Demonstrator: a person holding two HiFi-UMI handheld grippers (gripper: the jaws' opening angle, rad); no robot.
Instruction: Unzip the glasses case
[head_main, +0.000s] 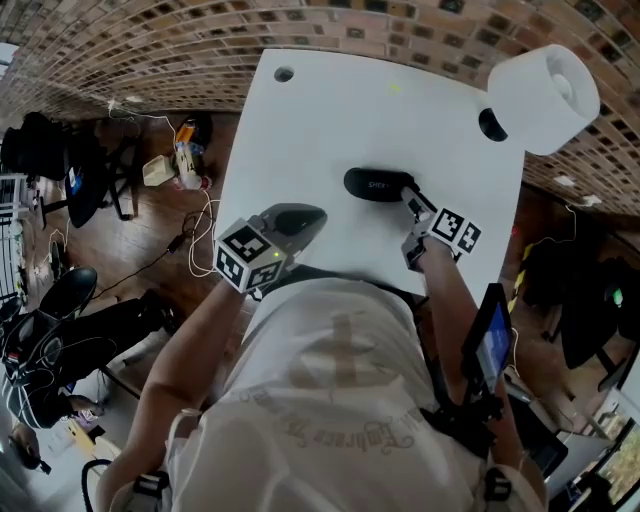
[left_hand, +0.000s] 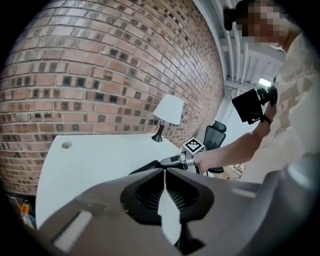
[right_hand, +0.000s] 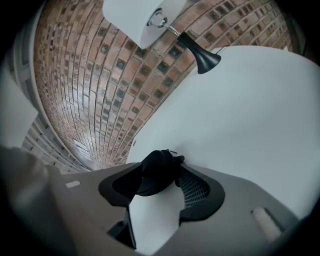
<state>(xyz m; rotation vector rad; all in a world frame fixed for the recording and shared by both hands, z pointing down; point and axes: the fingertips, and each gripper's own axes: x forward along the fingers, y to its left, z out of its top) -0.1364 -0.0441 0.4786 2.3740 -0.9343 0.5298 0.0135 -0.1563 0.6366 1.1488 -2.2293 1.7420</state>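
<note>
The black glasses case (head_main: 375, 184) lies closed near the middle of the white table (head_main: 330, 120). My right gripper (head_main: 410, 197) is at its right end. In the right gripper view the jaws stand wide, one on each side of the case's rounded end (right_hand: 156, 176), and I cannot see them pressing on it. A small tab (right_hand: 171, 151) sticks out of the case's top. My left gripper (head_main: 314, 215) hovers over the table's near left part, apart from the case. Its jaws (left_hand: 164, 175) are shut with nothing between them. Past them the case (left_hand: 144, 169) shows.
A white lamp (head_main: 543, 97) with a black base (head_main: 492, 125) stands at the table's far right corner. A cable hole (head_main: 284, 74) is at the far left. A brick wall runs behind the table. Chairs and cables (head_main: 60, 190) are on the floor to the left.
</note>
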